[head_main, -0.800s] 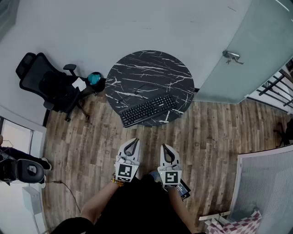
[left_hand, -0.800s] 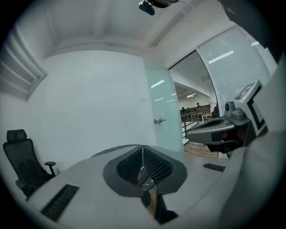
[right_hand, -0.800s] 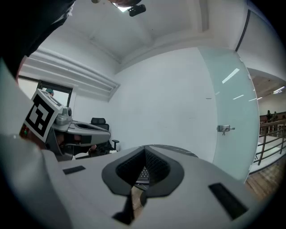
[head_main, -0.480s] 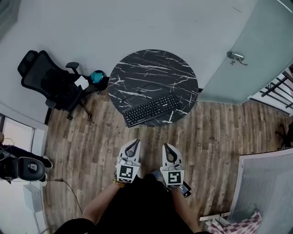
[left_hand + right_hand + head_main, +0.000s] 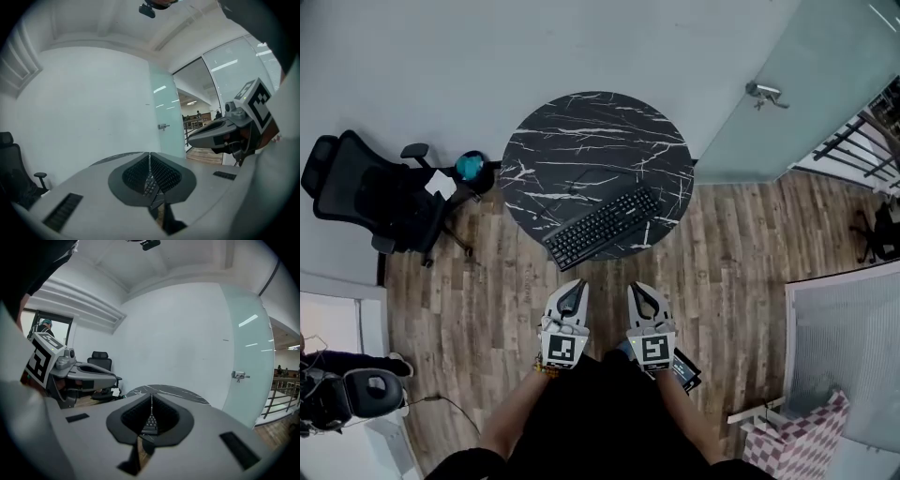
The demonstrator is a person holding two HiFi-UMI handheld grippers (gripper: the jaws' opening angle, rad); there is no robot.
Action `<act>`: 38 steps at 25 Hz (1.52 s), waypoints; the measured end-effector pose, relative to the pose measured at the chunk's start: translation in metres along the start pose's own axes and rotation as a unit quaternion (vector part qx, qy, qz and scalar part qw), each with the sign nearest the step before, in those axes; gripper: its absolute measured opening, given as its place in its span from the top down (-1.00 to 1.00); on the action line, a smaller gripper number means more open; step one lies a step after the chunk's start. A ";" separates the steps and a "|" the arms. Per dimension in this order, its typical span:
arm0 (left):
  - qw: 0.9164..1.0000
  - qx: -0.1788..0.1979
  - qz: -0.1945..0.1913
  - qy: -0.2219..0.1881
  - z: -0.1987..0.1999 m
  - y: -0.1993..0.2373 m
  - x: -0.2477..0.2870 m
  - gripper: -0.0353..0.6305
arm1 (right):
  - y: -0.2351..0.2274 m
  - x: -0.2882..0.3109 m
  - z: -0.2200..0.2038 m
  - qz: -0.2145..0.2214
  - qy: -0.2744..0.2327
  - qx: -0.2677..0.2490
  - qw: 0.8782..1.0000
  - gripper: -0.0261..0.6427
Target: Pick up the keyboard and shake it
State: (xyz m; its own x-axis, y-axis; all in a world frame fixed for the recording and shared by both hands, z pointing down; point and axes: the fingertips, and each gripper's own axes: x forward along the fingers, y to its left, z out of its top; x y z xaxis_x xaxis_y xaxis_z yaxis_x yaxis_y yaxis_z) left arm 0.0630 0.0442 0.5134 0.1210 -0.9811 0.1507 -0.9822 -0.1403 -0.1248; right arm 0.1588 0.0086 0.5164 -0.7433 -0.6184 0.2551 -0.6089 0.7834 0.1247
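Note:
A black keyboard [image 5: 602,227] lies slanted on the near edge of a round black marble table [image 5: 592,150]. My left gripper [image 5: 573,290] and right gripper [image 5: 638,290] hang side by side above the wooden floor, a short way in front of the table, both shut and empty. In the left gripper view the jaws [image 5: 149,157] meet in a thin line, with keyboard keys [image 5: 150,184] showing through the gap below. The right gripper view shows its jaws [image 5: 151,399] closed likewise, with the keyboard [image 5: 150,423] and the table top [image 5: 171,391] ahead.
A black office chair [image 5: 370,195] stands left of the table, with a teal object [image 5: 470,166] beside it. A frosted glass door with a handle [image 5: 762,92] is at the right. A railing [image 5: 853,141] and a white panel [image 5: 844,347] border the right side.
The head view has shifted: the table and keyboard sit slightly higher and closer to the grippers, and the chair has slid toward the left. Both grippers stay shut.

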 end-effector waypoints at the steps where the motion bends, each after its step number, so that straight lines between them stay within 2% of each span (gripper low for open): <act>1: 1.000 -0.001 -0.008 -0.005 0.000 0.007 0.004 0.83 | 0.002 0.007 0.001 -0.002 0.004 0.001 1.000 0.83; 4: 0.999 0.024 -0.030 -0.013 -0.004 0.034 0.016 0.83 | 0.008 0.031 0.007 -0.010 0.013 0.003 1.000 0.83; 8: 0.997 0.024 -0.073 -0.007 -0.022 0.066 0.028 0.83 | 0.016 0.061 0.013 -0.039 0.025 0.013 0.999 0.83; 13: 0.986 0.089 -0.136 0.027 -0.055 0.096 0.043 0.83 | 0.026 0.091 0.016 -0.086 0.035 0.031 0.995 0.83; 15: 0.980 0.101 -0.162 0.047 -0.074 0.103 0.049 0.83 | 0.030 0.100 0.017 -0.101 0.038 0.041 0.993 0.83; 17: 0.978 0.066 -0.181 0.079 -0.102 0.112 0.055 0.83 | 0.034 0.106 0.016 -0.105 0.044 0.050 0.992 0.83; 20: 0.972 -0.042 -0.184 0.139 -0.152 0.127 0.063 0.83 | 0.039 0.112 0.009 -0.099 0.062 0.051 0.992 0.83; 21: 0.966 -0.089 -0.183 0.159 -0.169 0.131 0.064 0.83 | 0.040 0.115 0.006 -0.096 0.067 0.052 0.992 0.83; 23: 0.945 -0.187 -0.184 0.195 -0.202 0.134 0.065 0.77 | 0.040 0.119 0.001 -0.094 0.076 0.055 0.991 0.83; 24: 0.932 -0.230 -0.186 0.210 -0.216 0.133 0.065 0.58 | 0.039 0.121 -0.001 -0.094 0.079 0.055 0.991 0.83; 25: 0.919 -0.269 -0.186 0.223 -0.228 0.132 0.066 0.48 | 0.038 0.123 -0.003 -0.096 0.081 0.055 0.991 0.83; 29: 0.862 -0.407 -0.157 0.259 -0.272 0.129 0.065 0.36 | 0.039 0.127 -0.012 -0.095 0.093 0.063 0.989 0.83; 30: 0.848 -0.434 -0.152 0.263 -0.279 0.129 0.065 0.32 | 0.041 0.129 -0.014 -0.092 0.096 0.066 0.989 0.83; 32: 0.829 -0.468 -0.149 0.267 -0.290 0.128 0.068 0.28 | 0.043 0.133 -0.017 -0.087 0.100 0.067 0.989 0.83; 36: 0.802 -0.514 -0.129 0.276 -0.308 0.124 0.078 0.21 | 0.041 0.139 -0.018 -0.085 0.103 0.065 0.989 0.83; 38: 0.793 -0.525 -0.124 0.282 -0.314 0.123 0.082 0.19 | 0.041 0.142 -0.018 -0.086 0.105 0.065 0.989 0.83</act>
State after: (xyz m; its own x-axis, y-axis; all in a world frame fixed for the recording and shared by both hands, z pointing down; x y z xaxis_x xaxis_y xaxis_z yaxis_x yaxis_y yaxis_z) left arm -0.0932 -0.0118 0.8186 0.5367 -0.6838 0.4944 -0.5520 0.1586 0.8186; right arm 0.0331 -0.0457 0.5750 -0.5608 -0.7039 0.4360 -0.7612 0.6455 0.0631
